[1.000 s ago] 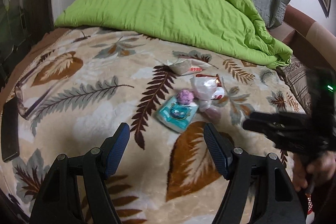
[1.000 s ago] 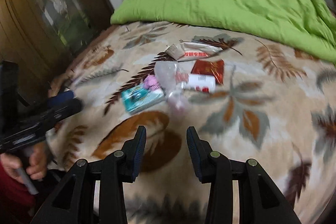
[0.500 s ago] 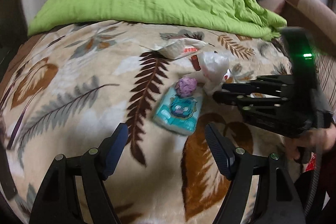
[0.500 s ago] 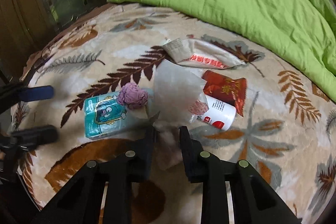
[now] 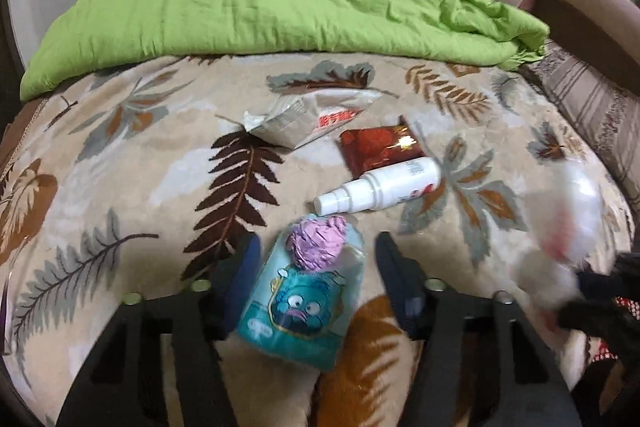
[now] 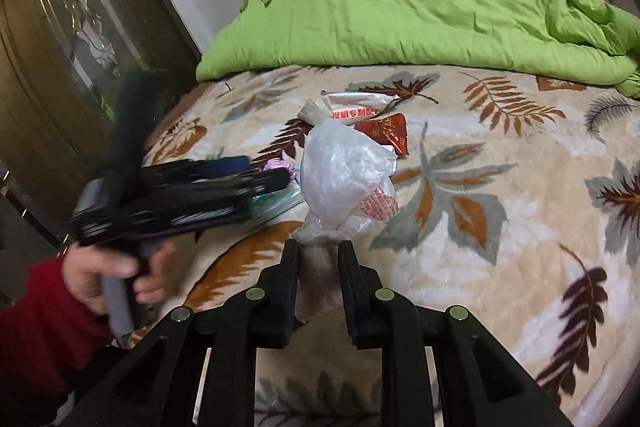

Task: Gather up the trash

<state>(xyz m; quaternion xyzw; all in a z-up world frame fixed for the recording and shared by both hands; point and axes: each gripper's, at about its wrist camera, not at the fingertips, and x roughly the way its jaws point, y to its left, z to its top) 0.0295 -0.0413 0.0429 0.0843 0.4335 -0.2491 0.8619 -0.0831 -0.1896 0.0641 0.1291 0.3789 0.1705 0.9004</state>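
right now the right gripper [image 6: 318,259] is pinching the gathered neck of the clear plastic bag [image 6: 344,175] just off the bed [image 6: 520,227], while the left gripper [image 5: 316,267] is straddling the teal tissue pack [image 5: 298,303], its jaws having just been narrowing but not yet pressing on it. judging by this, the step in hand is grabbing that pack, with the purple paper wad [image 5: 316,241] sitting on its far end. next, the jaws need squeezing fully before lifting toward the bag.
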